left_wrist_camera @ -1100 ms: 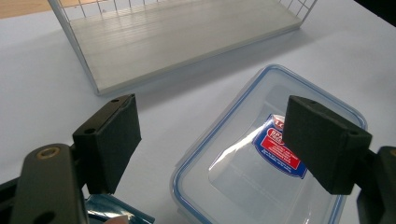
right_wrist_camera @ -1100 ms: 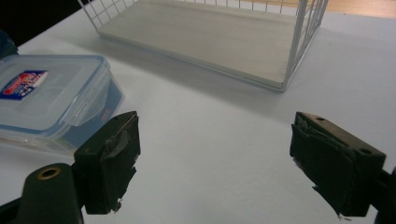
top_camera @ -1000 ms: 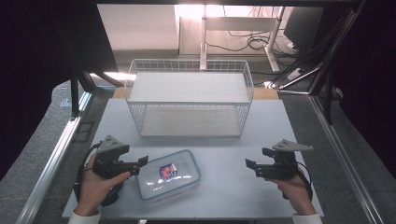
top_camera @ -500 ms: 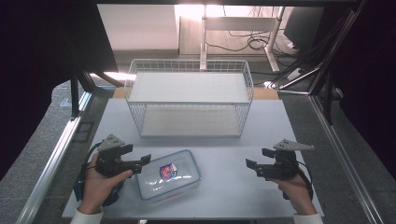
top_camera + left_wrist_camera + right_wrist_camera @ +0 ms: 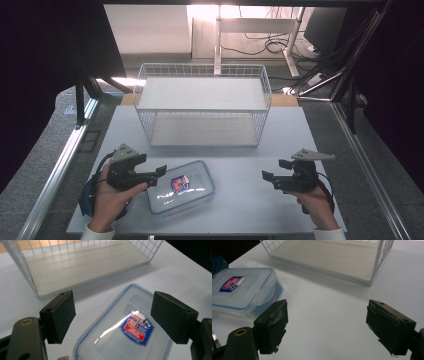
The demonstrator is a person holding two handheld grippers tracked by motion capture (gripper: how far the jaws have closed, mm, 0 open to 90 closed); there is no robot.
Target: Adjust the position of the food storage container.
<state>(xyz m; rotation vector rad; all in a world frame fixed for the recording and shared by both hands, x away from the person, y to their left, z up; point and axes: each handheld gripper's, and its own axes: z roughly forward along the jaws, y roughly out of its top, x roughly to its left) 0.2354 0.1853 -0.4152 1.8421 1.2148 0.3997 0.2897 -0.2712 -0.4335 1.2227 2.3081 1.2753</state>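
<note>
White desk (image 5: 240,220), broad and pale, bearing everything. Toward its far half, a white wire basket (image 5: 202,111) with two pale boards, one on top and one at the bottom, standing upright, well apart from both hands. On the near left part of the desk, a clear plastic container (image 5: 181,186) with a blue-rimmed lid and a blue-and-red label, lying flat and turned at an angle to the desk edge; seen close in the left gripper view (image 5: 130,330) and off to the upper left in the right gripper view (image 5: 242,287). Left gripper (image 5: 159,172) held just beside the container's left end, fingers (image 5: 61,315) spread wide over the lid's corner, pinching nothing. Right gripper (image 5: 272,170) well apart from the container over bare desk on the near right, fingers (image 5: 273,325) apart though just lately closing a little, nothing between them.
</note>
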